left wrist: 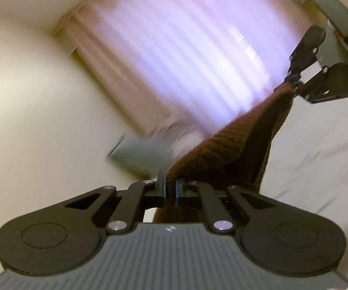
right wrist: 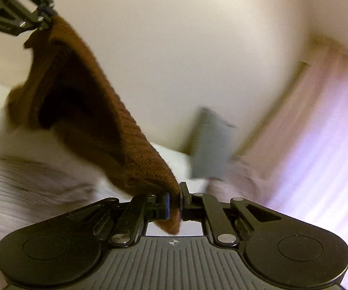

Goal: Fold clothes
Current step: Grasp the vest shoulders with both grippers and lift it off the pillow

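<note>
A brown knitted garment (left wrist: pixel 234 145) hangs stretched in the air between my two grippers. My left gripper (left wrist: pixel 170 186) is shut on one edge of it, close to the camera. My right gripper (left wrist: pixel 292 82) shows at the upper right of the left wrist view, shut on the other end. In the right wrist view the right gripper (right wrist: pixel 174 200) is shut on the brown knit (right wrist: pixel 125 125), and the left gripper (right wrist: pixel 44 17) holds the far end at the top left. The cloth sags and folds between them. Both views are motion-blurred.
A bed with a white sheet (left wrist: pixel 319 145) lies below; rumpled light bedding (right wrist: pixel 17 181) is at the left. A grey pillow (right wrist: pixel 210 145) stands near the cream wall (right wrist: pixel 174 48). A bright window with pink curtains (left wrist: pixel 186 60) is behind.
</note>
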A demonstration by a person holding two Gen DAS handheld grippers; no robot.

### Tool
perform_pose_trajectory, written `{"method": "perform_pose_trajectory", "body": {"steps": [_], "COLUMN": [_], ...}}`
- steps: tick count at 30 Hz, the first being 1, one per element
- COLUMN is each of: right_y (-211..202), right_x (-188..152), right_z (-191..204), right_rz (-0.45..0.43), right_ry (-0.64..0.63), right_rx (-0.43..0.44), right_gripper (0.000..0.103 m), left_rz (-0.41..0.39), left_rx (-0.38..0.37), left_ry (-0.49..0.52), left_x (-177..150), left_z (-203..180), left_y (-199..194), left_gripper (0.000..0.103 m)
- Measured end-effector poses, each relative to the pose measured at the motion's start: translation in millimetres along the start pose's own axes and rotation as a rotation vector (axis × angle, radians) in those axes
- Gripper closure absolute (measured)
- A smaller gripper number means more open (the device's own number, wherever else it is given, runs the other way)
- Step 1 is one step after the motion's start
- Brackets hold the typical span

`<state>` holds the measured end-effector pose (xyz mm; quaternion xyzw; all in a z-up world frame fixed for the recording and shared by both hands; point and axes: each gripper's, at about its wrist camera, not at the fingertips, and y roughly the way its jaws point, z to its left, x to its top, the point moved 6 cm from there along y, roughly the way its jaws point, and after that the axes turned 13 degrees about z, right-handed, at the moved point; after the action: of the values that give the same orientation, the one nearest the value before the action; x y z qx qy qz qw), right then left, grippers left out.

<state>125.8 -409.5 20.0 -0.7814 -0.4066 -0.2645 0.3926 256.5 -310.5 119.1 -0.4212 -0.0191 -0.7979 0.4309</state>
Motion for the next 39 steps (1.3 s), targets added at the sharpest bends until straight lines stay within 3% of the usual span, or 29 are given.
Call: {"method": "perform_pose_trajectory", "body": {"steps": [4, 10, 14, 18, 22, 28, 30, 32, 34, 39], "right_y": [-90, -251, -351, -446, -533, -658, -680, -681, -678, -636], "right_x": [-61, -177, -254, -319, -353, -344, -340, -331, -339, -363], "right_z": [-77, -177, -230, -262, -269, -265, -273, -271, -293, -335], "right_rz": [0.025, 0.062, 0.163, 0.278, 0.361, 0.4, 0.396, 0.392, 0.381, 0.409], "right_ry": [0.049, 0.12, 0.183, 0.266, 0.324, 0.331, 0.313, 0.301, 0.319, 0.34], "right_rx": [-0.099, -0.222, -0.3, -0.406, -0.53, -0.732, -0.777, -0.793, -0.783, -0.658], "right_gripper": [0.097, 0.097, 0.097, 0.097, 0.097, 0.097, 0.097, 0.097, 0.097, 0.097], "left_rz": [-0.062, -0.082, -0.124, -0.196, -0.273, -0.413, -0.414, -0.4, -0.379, -0.237], "left_rx": [-0.128, -0.346, -0.529, -0.692, -0.813, -0.931, -0.959, -0.984, -0.995, -0.955], "left_ry": [-0.023, -0.06, -0.032, 0.013, 0.027, 0.025, 0.014, 0.015, 0.03, 0.038], "left_x": [71, 161, 210, 248, 270, 296, 313, 332, 353, 404], "left_z": [-65, -195, -287, -352, -395, -414, -416, -412, -410, -460], "left_y": [-42, -86, -119, -156, -191, -244, -245, -241, -230, -144], "left_gripper": [0.097, 0.097, 0.097, 0.097, 0.097, 0.097, 0.097, 0.097, 0.097, 0.096]}}
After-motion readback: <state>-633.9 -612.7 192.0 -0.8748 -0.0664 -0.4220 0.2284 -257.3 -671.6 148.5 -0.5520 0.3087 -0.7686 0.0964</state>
